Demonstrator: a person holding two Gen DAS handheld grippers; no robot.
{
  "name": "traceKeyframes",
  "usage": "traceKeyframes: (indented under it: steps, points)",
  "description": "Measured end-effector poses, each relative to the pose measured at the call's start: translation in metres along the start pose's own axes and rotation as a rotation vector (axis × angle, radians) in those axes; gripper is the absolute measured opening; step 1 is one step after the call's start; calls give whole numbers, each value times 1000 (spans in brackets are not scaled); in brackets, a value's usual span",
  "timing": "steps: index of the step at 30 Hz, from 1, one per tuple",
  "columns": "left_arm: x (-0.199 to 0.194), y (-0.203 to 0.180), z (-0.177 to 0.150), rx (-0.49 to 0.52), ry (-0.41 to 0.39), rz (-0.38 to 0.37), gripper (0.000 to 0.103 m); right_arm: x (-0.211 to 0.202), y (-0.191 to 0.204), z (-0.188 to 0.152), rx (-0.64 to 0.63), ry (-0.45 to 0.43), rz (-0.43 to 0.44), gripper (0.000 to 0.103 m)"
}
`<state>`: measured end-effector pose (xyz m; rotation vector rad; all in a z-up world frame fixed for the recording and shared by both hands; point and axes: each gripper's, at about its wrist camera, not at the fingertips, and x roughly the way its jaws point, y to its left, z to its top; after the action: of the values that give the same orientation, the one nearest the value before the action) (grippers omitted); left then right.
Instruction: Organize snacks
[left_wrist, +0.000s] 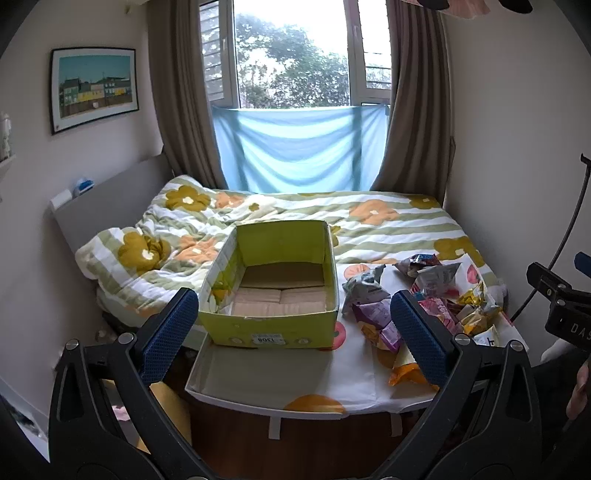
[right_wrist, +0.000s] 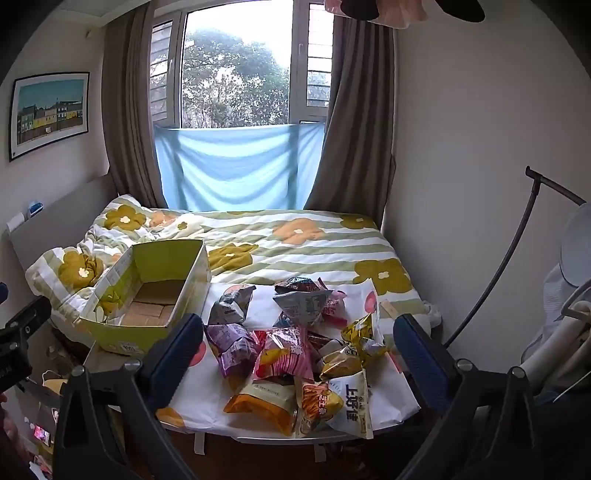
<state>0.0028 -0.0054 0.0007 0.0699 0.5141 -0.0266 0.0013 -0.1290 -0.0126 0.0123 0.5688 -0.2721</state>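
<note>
An empty yellow-green cardboard box (left_wrist: 273, 288) (right_wrist: 147, 295) stands open-topped on the left part of a small white table (left_wrist: 280, 373) (right_wrist: 199, 398) with an orange-dot cover. To its right lies a heap of several snack bags (left_wrist: 417, 302) (right_wrist: 295, 347), purple, pink, yellow, orange and silver. My left gripper (left_wrist: 291, 332) hovers open in front of the box, nothing between its blue pads. My right gripper (right_wrist: 299, 358) hovers open in front of the snack heap, holding nothing. The right gripper's black body (left_wrist: 561, 306) shows at the right edge of the left wrist view.
Behind the table lies a bed (left_wrist: 369, 221) (right_wrist: 295, 243) with a flower-print quilt bunched at the left. A window with brown curtains (left_wrist: 177, 92) and a blue cloth (right_wrist: 236, 170) is at the back. A black stand (right_wrist: 517, 243) and a folded chair (right_wrist: 565, 332) are by the right wall.
</note>
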Motion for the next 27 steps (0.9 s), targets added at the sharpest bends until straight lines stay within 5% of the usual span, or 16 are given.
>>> traceKeyframes:
  steps: [27]
  points:
    - [7,-9,5,1,2,-8,103,4,-2,0,0,5,-9,103]
